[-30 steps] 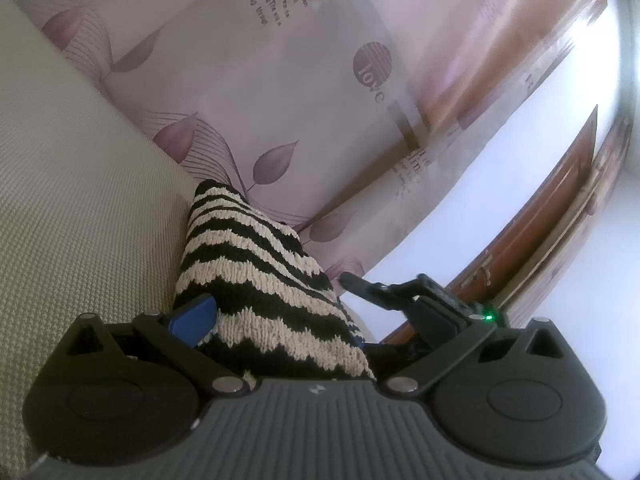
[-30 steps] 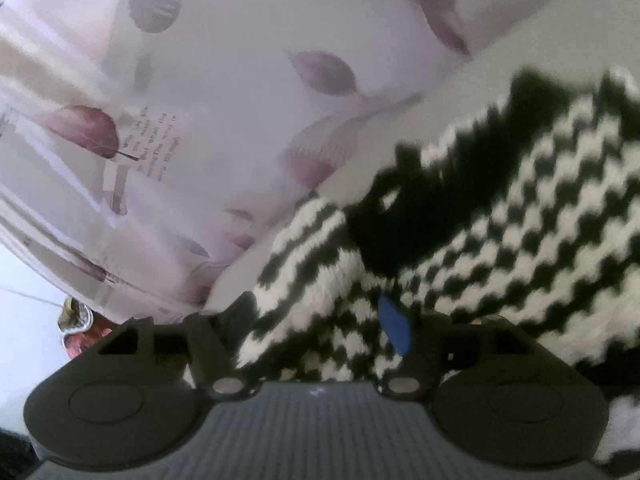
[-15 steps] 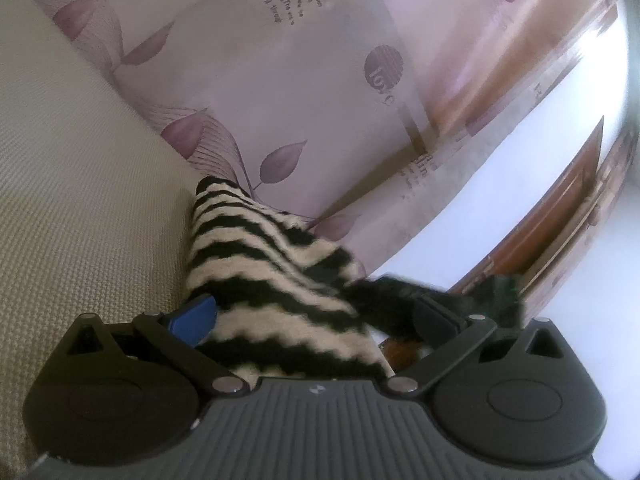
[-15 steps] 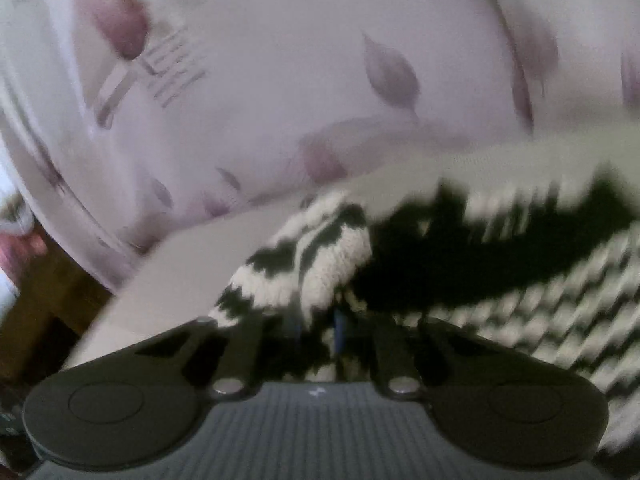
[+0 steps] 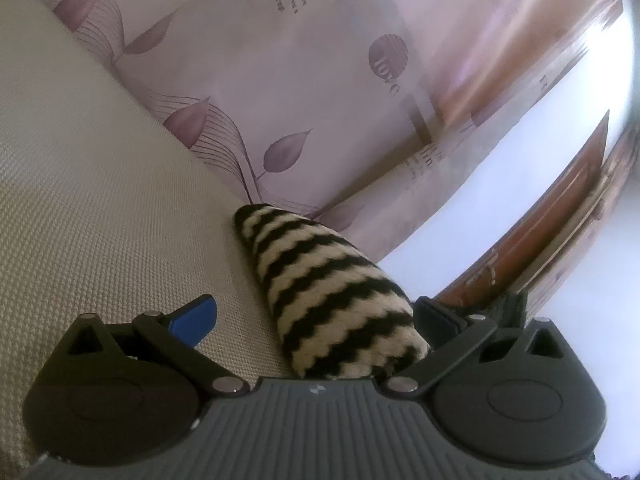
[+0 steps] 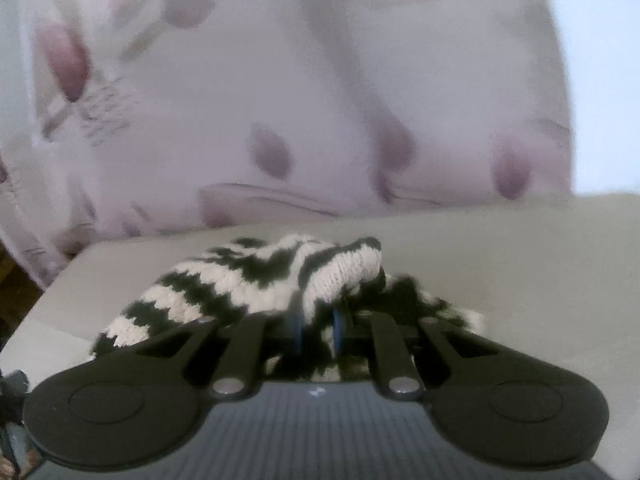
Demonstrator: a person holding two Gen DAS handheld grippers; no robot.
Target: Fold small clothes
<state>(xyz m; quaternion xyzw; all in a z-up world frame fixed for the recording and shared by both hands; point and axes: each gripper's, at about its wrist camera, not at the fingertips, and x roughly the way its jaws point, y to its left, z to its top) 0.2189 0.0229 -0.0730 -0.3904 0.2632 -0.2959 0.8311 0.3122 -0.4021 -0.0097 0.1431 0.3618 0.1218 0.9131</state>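
Since a second ago the left gripper (image 5: 316,316) has let go: its blue pad (image 5: 192,318), which then pressed into the striped knit, now stands clear of it, and the jaws gape wide. Meanwhile the right gripper (image 6: 316,326) has snapped from wide to nearly closed, and its jaws now pinch a fold of the knit garment (image 6: 336,276) between the two blue pads (image 6: 297,330).

Seen from the left wrist, the black-and-cream striped garment (image 5: 332,296) lies between the spread fingers as a rolled, tapering bundle, close against the right finger (image 5: 438,314) and apart from the blue pad on the left. It rests on the beige woven surface (image 5: 100,200), with its narrow end pointing away toward the far edge.

Seen from the right wrist, the pinched fold rises just above the fingertips, while the rest of the garment spreads to the left and a little to the right on the same pale surface (image 6: 520,272). This view is somewhat blurred.

Beyond the far edge of the surface hangs a mauve curtain (image 5: 280,80) printed with leaves and lettering. To its right in the left wrist view, a white wall (image 5: 500,208) and a strip of brown wood (image 5: 560,220) show.
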